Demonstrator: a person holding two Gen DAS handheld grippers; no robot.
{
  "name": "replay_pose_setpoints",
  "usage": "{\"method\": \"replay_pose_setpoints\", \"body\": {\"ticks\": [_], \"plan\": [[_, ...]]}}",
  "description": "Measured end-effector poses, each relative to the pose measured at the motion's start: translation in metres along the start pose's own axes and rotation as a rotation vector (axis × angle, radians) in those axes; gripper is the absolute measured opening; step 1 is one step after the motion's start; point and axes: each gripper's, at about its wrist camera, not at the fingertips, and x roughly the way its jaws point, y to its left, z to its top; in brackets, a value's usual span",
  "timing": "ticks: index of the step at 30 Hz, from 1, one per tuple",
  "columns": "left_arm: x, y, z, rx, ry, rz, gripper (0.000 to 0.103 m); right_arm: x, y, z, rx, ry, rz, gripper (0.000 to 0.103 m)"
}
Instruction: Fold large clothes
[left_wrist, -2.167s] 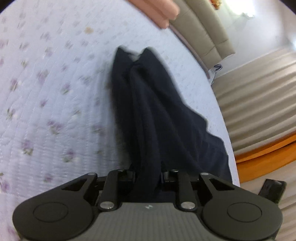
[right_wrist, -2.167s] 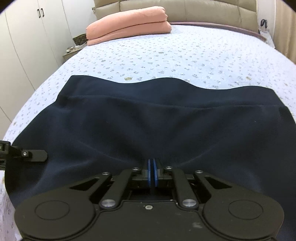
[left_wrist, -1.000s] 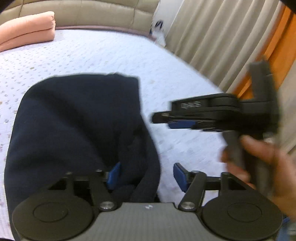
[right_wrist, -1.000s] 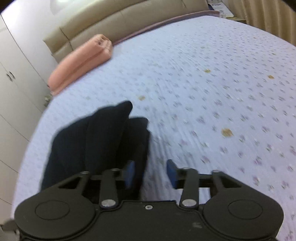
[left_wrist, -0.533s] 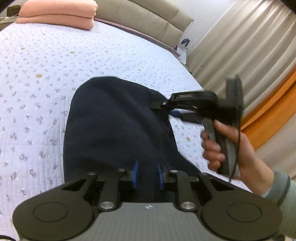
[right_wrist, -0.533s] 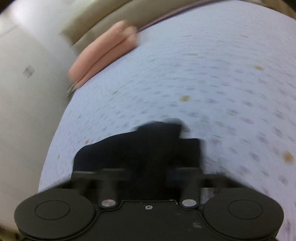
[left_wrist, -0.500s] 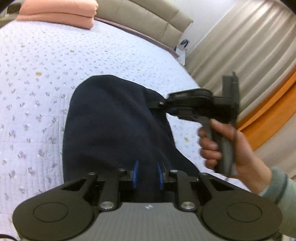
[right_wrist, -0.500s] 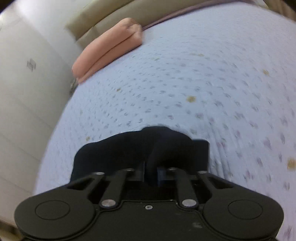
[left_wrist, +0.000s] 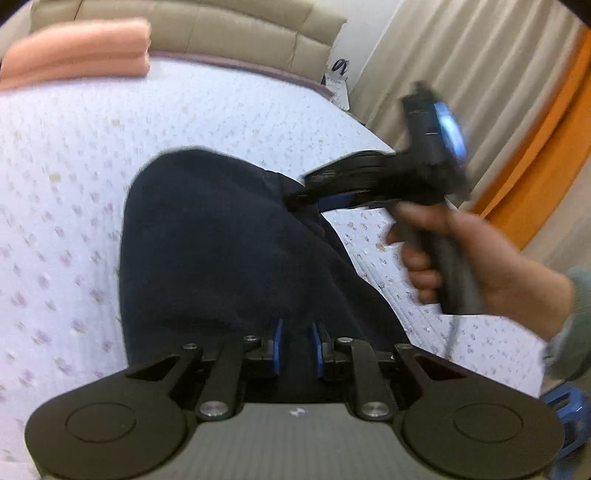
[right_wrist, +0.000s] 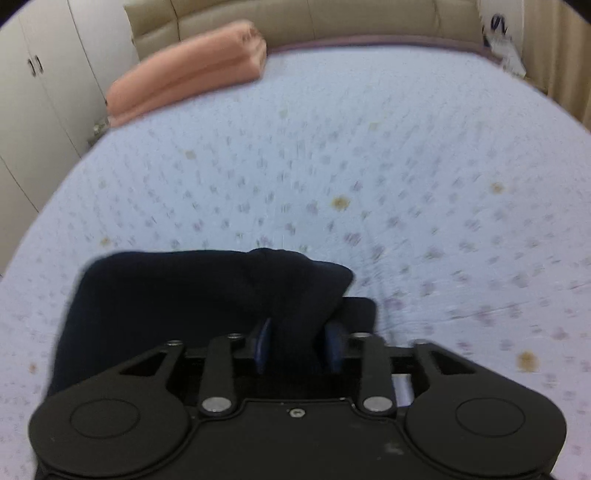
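Note:
A dark navy garment (left_wrist: 221, 240) lies bunched in a rounded heap on the flowered bedspread (left_wrist: 55, 184). My left gripper (left_wrist: 296, 341) is shut on the near edge of it, with cloth filling the gap between the blue pads. In the right wrist view the garment (right_wrist: 184, 295) sits low and left, and a fold of it rises between the fingers of my right gripper (right_wrist: 299, 343). Those jaws are opening and the pads stand clear of the fold. The left wrist view also shows the right gripper (left_wrist: 306, 192) at the garment's far right edge, held by a hand (left_wrist: 461, 258).
A folded pink blanket (right_wrist: 192, 74) lies at the head of the bed by the beige headboard (left_wrist: 240, 29). White wardrobe doors (right_wrist: 37, 92) stand to the left and curtains (left_wrist: 480, 74) to the right. A small bag (left_wrist: 338, 81) sits by the bed's far corner.
The left jaws closed on the garment's near edge and stayed there. The right jaws closed on a fold, then spread again. Both views are blurred by motion.

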Motion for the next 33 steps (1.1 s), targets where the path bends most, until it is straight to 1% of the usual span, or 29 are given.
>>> {"method": "replay_pose_setpoints", "body": {"ticks": [2, 4, 5, 6, 7, 8, 9, 10, 12, 13, 14, 16, 18, 19, 20, 21, 23, 26, 27, 28, 29, 31, 33], "plan": [[-0.021, -0.012, 0.0, 0.038, -0.025, 0.013, 0.021, -0.037, 0.003, -0.014, -0.021, -0.018, 0.036, 0.052], [-0.037, -0.02, -0.001, 0.066, -0.052, 0.015, 0.021, -0.065, 0.013, -0.036, -0.035, -0.002, 0.079, 0.052], [-0.043, -0.023, -0.001, 0.075, -0.064, 0.025, 0.016, -0.076, 0.021, -0.05, -0.048, 0.016, 0.093, 0.048], [-0.046, -0.024, -0.003, 0.076, -0.071, 0.034, 0.01, -0.083, 0.029, -0.064, -0.072, 0.028, 0.096, 0.035], [-0.047, -0.024, -0.004, 0.069, -0.066, 0.044, 0.009, -0.087, 0.039, -0.081, -0.113, 0.044, 0.082, 0.027], [-0.045, -0.023, -0.007, 0.06, -0.052, 0.044, 0.009, -0.087, 0.047, -0.094, -0.146, 0.063, 0.057, 0.015], [-0.038, -0.02, -0.012, 0.044, -0.028, 0.03, 0.008, -0.079, 0.054, -0.105, -0.158, 0.101, 0.031, 0.015], [-0.033, -0.016, -0.016, 0.028, -0.007, 0.014, 0.008, -0.067, 0.054, -0.12, -0.137, 0.172, 0.016, 0.015], [-0.021, -0.009, -0.028, -0.006, 0.026, -0.009, 0.007, -0.039, 0.043, -0.147, -0.048, 0.306, 0.02, 0.014], [-0.018, -0.006, -0.034, -0.021, 0.036, -0.021, 0.005, -0.037, 0.037, -0.155, -0.015, 0.288, 0.03, 0.013], [-0.015, -0.003, -0.039, -0.037, 0.04, -0.03, 0.004, -0.039, 0.036, -0.157, -0.02, 0.269, 0.034, 0.008], [-0.015, -0.001, -0.043, -0.06, 0.021, -0.033, 0.004, -0.044, 0.035, -0.149, -0.033, 0.294, 0.045, 0.007], [-0.016, -0.002, -0.042, -0.042, 0.012, -0.017, 0.004, -0.05, 0.028, -0.136, 0.002, 0.302, 0.057, 0.008], [-0.013, 0.0, -0.042, -0.038, 0.012, -0.015, 0.004, -0.056, 0.027, -0.124, 0.0, 0.266, 0.058, 0.01], [-0.012, 0.0, -0.042, -0.034, 0.01, -0.012, 0.004, -0.063, 0.029, -0.11, -0.023, 0.204, 0.059, 0.017], [-0.011, -0.002, -0.043, -0.028, 0.007, -0.007, 0.004, -0.068, 0.033, -0.094, -0.049, 0.137, 0.064, 0.021], [-0.009, -0.003, -0.044, -0.017, 0.002, -0.001, 0.004, -0.068, 0.045, -0.06, -0.094, -0.002, 0.111, 0.021], [-0.009, -0.002, -0.045, -0.042, -0.007, -0.003, 0.004, -0.038, 0.068, -0.022, -0.143, -0.095, 0.171, 0.021], [-0.01, -0.001, -0.045, -0.046, -0.01, -0.004, 0.004, -0.022, 0.075, -0.013, -0.151, -0.095, 0.19, 0.021], [-0.012, -0.003, -0.045, -0.047, -0.014, -0.003, 0.004, -0.001, 0.082, -0.006, -0.158, -0.072, 0.195, 0.021], [-0.012, -0.003, -0.046, -0.043, -0.017, -0.001, 0.004, 0.023, 0.088, -0.002, -0.166, -0.033, 0.174, 0.021], [-0.013, -0.005, -0.046, -0.032, -0.031, 0.021, 0.004, 0.054, 0.092, 0.0, -0.164, -0.016, 0.134, 0.021], [-0.014, -0.005, -0.044, -0.029, -0.035, 0.022, 0.004, 0.063, 0.096, 0.001, -0.211, -0.06, 0.071, 0.02]]}}
